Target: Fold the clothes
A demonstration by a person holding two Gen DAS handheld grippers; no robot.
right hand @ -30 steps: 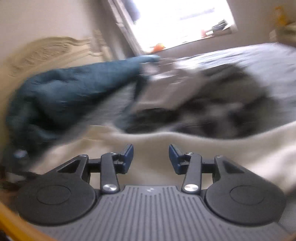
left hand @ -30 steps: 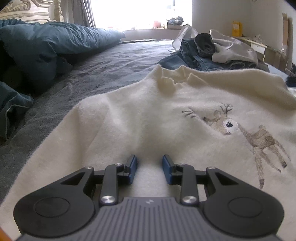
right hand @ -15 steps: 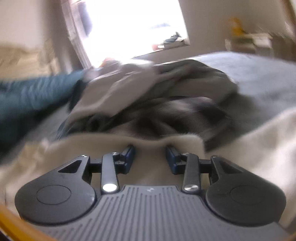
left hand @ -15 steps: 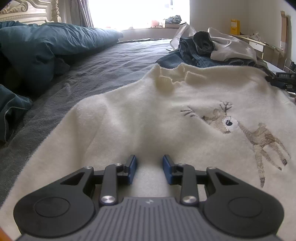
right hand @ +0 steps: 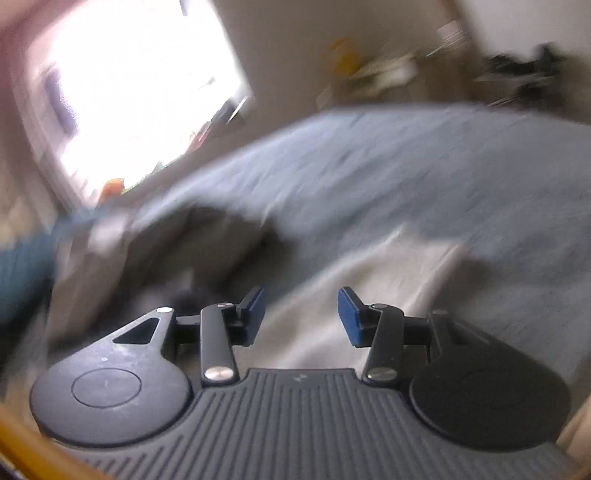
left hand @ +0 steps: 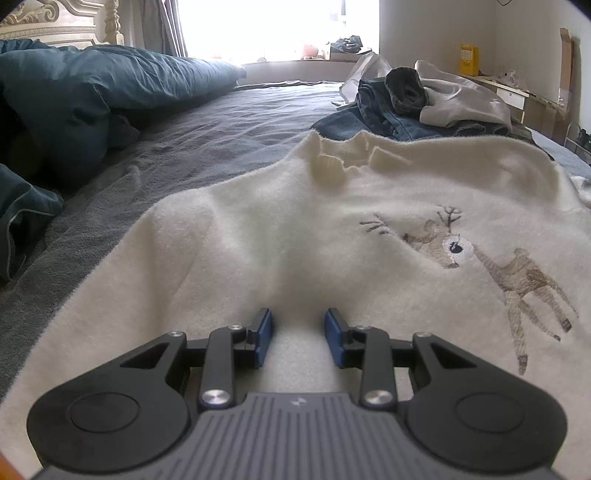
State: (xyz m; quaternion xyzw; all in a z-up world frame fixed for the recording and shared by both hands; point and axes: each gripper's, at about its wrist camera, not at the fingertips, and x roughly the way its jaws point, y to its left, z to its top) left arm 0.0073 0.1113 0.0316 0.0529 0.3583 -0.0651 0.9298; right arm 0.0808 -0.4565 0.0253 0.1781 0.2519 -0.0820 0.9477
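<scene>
A cream sweater (left hand: 295, 221) with an embroidered deer (left hand: 480, 258) lies front up on the grey bed (left hand: 221, 129), collar at the far end. My left gripper (left hand: 297, 339) sits low at its near hem. The blue pads are partly closed, and a fold of the fleece rises between them. The right wrist view is blurred by motion. My right gripper (right hand: 301, 314) hangs over a cream edge of the sweater (right hand: 351, 280) lying on the grey sheet (right hand: 406, 166). Its jaws are opening, and nothing sits between the pads.
A heap of jeans and pale garments (left hand: 406, 99) lies just beyond the sweater's collar, and shows as a dark blur (right hand: 184, 251) in the right wrist view. A teal duvet (left hand: 92, 85) is bunched at the left under the carved headboard (left hand: 48, 22). A desk (left hand: 517, 92) lines the right wall.
The right wrist view swung from the teal duvet, past the clothes heap, to the grey sheet and the sweater's edge, and its jaws stand wider. The left gripper and sweater look unchanged.
</scene>
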